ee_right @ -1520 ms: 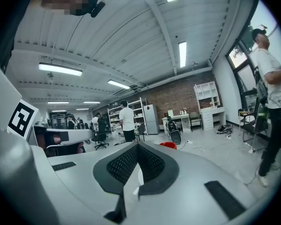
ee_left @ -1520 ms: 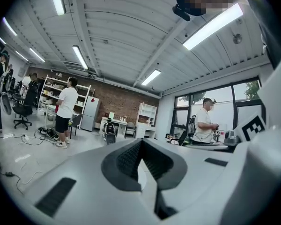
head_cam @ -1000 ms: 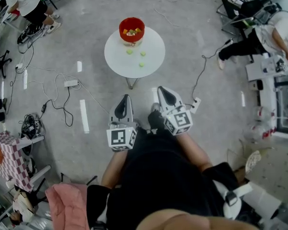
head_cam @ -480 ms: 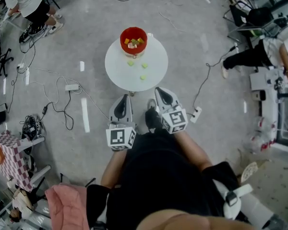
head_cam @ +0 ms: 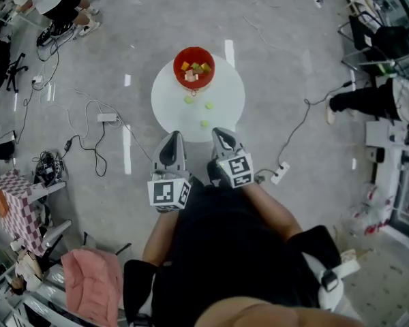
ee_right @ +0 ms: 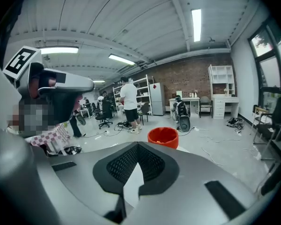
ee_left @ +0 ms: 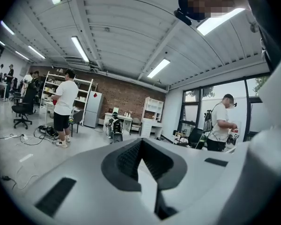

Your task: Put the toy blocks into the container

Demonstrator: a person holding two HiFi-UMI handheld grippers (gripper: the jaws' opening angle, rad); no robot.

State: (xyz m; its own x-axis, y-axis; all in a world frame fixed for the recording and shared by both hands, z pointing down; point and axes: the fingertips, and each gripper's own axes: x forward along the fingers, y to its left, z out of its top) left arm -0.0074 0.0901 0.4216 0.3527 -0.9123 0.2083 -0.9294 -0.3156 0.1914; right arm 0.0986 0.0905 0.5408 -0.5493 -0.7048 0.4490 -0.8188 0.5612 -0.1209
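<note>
Head view: the round white table point(head_cam: 226, 95) stands on the floor ahead of me, well beyond both grippers. The red container point(head_cam: 177, 67) sits at the table's far edge and holds several toy blocks point(head_cam: 193, 69) in yellow, orange and pale tones. Three green blocks point(head_cam: 189, 100) lie loose on the tabletop on the near side of the container, apart from one another and from it. My left gripper point(head_cam: 172, 137) and right gripper point(head_cam: 220, 133) are held side by side in front of my body, both pointing toward the table and neither over it. A pink cloth point(head_cam: 92, 286) lies at lower left, and white power strips point(head_cam: 107, 117) with cables run across the floor. Left gripper view: the left gripper point(ee_left: 141, 145) is tilted upward toward the ceiling lights; its jaws are together with nothing between them. A person in a white shirt and dark shorts point(ee_left: 64, 106) stands at left near shelving, and another person point(ee_left: 220, 123) stands at right by the windows. Neither table nor container appears in this view. Right gripper view: the right gripper point(ee_right: 138, 146) has its jaws fully together, empty. The red container point(ee_right: 163, 136) shows just above the jaw tips, some way off across the room, its contents not discernible from here. A standing person in a white shirt point(ee_right: 129, 104) is farther back, before a brick wall.
</note>
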